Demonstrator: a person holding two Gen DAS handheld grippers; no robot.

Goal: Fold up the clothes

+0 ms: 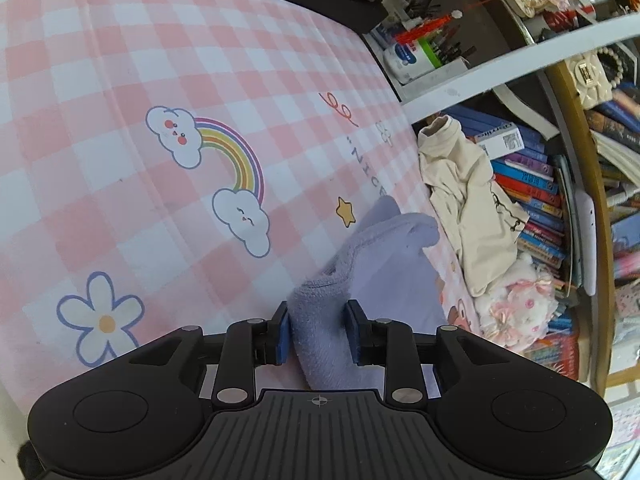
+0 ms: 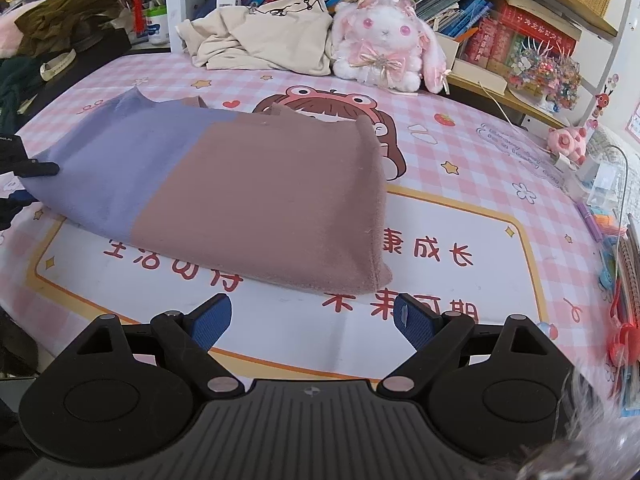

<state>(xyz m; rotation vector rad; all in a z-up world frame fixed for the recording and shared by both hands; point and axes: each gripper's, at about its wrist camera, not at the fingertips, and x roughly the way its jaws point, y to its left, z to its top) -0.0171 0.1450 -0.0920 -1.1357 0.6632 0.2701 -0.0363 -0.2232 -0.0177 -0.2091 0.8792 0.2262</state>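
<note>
Left wrist view: the left gripper [image 1: 318, 332] pinches the lilac end of the folded garment [image 1: 360, 264], which runs away from it across the checked mat [image 1: 120, 80].

Right wrist view: the right gripper [image 2: 312, 320] stands spread and empty just short of the garment's brown end [image 2: 280, 208], its long axis running left to right.

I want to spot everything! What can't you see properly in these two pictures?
- Left wrist view: the purple cloth's near end, hidden behind the left gripper.
- Right wrist view: the left gripper, cut off by the picture's edge.
- Right wrist view: the book titles, too small.
- Left wrist view: the plush bunny's face, blurred.
</note>
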